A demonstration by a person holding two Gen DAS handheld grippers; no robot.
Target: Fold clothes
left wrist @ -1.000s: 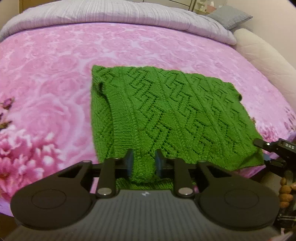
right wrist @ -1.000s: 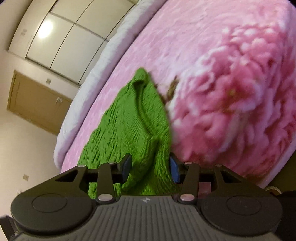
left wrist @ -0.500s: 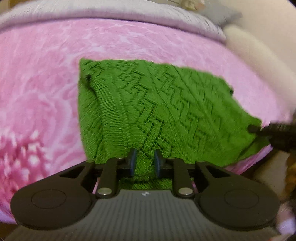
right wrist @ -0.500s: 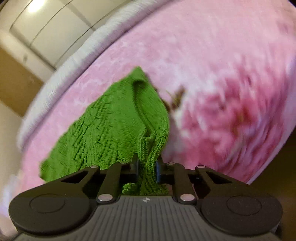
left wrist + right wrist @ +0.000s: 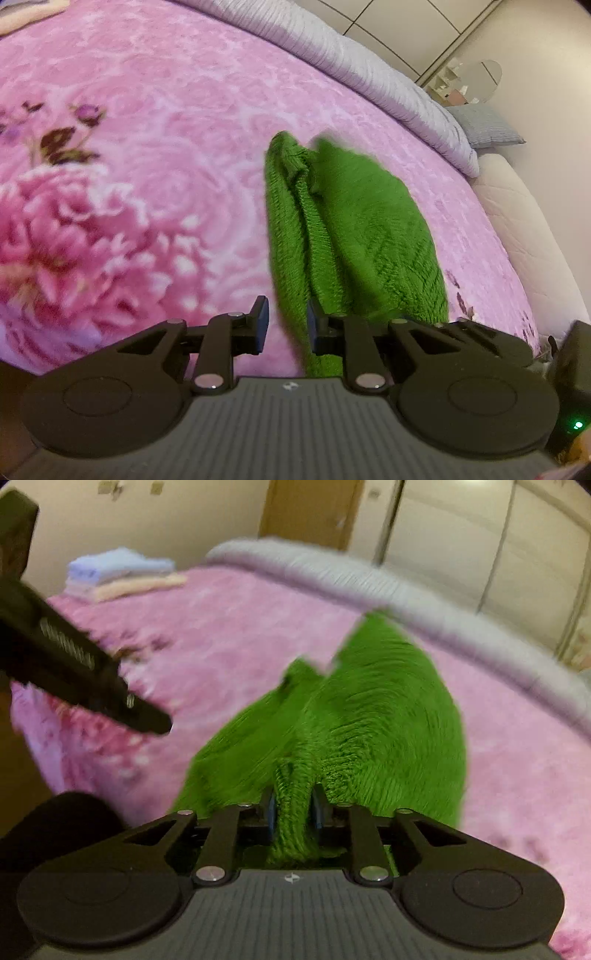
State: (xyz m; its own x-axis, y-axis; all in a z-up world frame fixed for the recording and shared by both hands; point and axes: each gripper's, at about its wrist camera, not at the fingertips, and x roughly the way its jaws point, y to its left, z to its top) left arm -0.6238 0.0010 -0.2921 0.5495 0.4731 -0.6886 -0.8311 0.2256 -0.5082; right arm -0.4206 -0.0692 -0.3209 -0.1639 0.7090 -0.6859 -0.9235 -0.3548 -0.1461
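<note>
Blurred by motion in both views, most heavily in the right wrist view, so knit pattern hard to read there. Near end of green sweater (image 5: 332, 723) cut off behind right gripper's (image 5: 292, 808) body; how far the fabric runs under it cannot be told. Lower edge of sweater likewise hidden behind left gripper's (image 5: 284, 325) housing in the left wrist view. Dark bar with a spring crossing the upper left of the right wrist view, out of focus, presumably part of the other tool but not certain.

Right jaws drawn narrow, clamped on a ribbed bunch of the sweater rising straight up between them. Left jaws standing apart with a clear gap; a strip of green (image 5: 351, 236) lying between them, close against the right-hand finger (image 5: 314, 326), well off the left-hand one (image 5: 260, 325); no pinch visible.

Sweater bright green, chunky knit, ribbed along the edge nearest the left jaws, gathered into long folds rather than flat, stretching away ahead of both sets of jaws over a pink floral blanket (image 5: 147, 147). Beyond the sweater, a grey quilt (image 5: 351, 62). Far ahead and left of the right jaws, a stack of folded pale cloths (image 5: 118, 572).
</note>
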